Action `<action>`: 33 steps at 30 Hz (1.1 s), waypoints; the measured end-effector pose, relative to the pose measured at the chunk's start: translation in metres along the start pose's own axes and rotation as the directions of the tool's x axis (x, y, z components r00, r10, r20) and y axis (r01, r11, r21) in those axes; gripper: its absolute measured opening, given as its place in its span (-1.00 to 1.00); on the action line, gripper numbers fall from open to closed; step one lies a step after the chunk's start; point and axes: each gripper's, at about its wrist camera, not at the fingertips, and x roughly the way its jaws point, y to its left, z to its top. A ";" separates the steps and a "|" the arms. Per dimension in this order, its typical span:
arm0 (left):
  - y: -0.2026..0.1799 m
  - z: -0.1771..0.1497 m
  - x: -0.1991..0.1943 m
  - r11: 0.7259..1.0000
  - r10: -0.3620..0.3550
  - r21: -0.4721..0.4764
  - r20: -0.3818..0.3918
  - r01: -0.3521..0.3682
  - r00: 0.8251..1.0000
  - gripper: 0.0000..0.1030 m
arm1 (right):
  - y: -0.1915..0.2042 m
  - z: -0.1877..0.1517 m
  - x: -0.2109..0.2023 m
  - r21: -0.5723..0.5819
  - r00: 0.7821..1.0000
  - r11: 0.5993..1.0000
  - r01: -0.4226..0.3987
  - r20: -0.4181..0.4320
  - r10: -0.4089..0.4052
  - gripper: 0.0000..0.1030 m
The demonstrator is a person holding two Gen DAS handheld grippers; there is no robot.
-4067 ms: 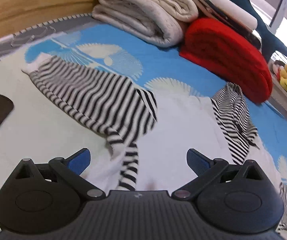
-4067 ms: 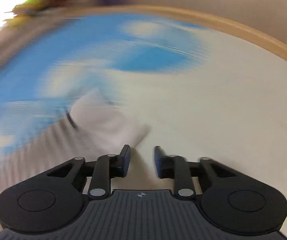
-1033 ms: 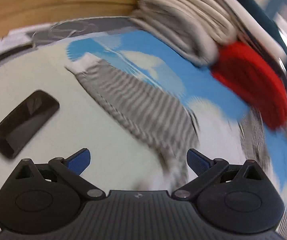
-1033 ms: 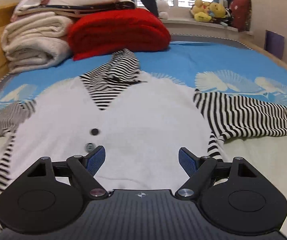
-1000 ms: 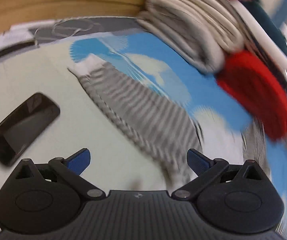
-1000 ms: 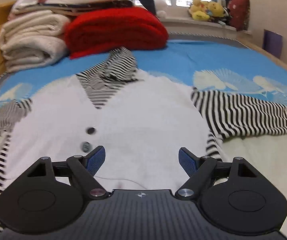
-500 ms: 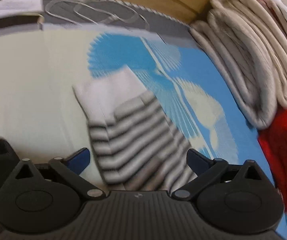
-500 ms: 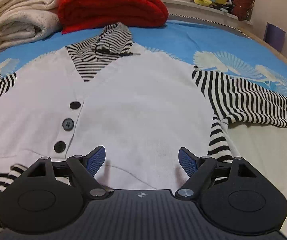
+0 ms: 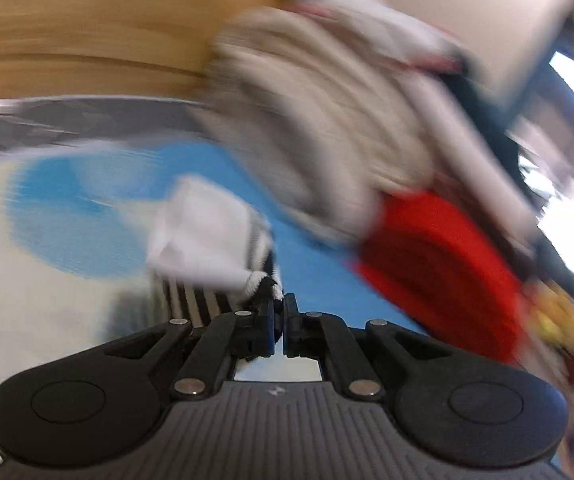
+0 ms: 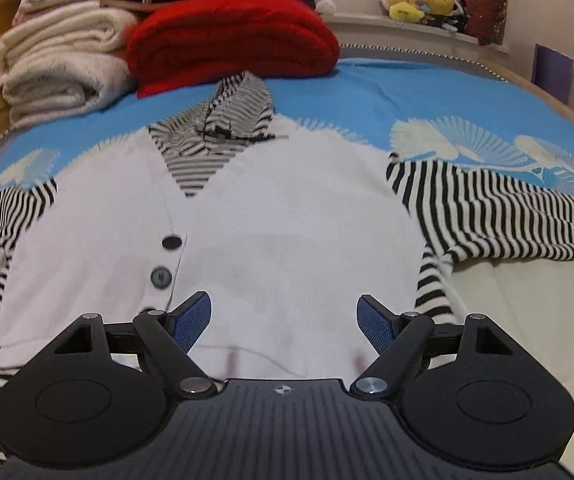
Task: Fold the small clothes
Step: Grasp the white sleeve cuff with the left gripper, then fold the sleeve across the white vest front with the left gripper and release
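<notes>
— Where was the cardigan [image 10: 287,216]?
— Spread flat on the bed [image 10: 427,92], buttons up. The left tool [image 9: 279,312] had pinched its striped sleeve [image 9: 207,232] at the cuff.
— And the right tool [image 10: 285,320]?
— Gaping wide above the hem.

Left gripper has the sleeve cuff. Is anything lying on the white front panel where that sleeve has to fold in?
Nothing visible does. The white front panel is bare except its own buttons; the right gripper hovers open at its hem, clear of the left gripper.

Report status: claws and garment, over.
Left claw shut on striped sleeve cuff. Right claw open over white cardigan, flat on bed. Nothing blocking.
</notes>
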 end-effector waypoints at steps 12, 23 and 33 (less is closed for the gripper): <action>-0.076 -0.233 -0.009 0.898 -0.025 0.384 -0.448 0.217 0.894 0.75 | -0.040 0.013 -0.006 0.169 0.998 0.984 -0.051 -0.038 0.058 0.58; 0.056 -0.161 -0.089 0.952 0.269 0.226 -0.306 -0.204 0.913 0.99 | -0.043 0.011 -0.001 0.234 0.994 0.969 -0.077 -0.061 0.094 0.58; -0.001 -0.184 -0.089 0.847 0.213 0.526 -0.204 -0.076 0.955 0.99 | -0.044 0.004 0.012 0.275 0.991 0.960 -0.062 -0.099 0.092 0.58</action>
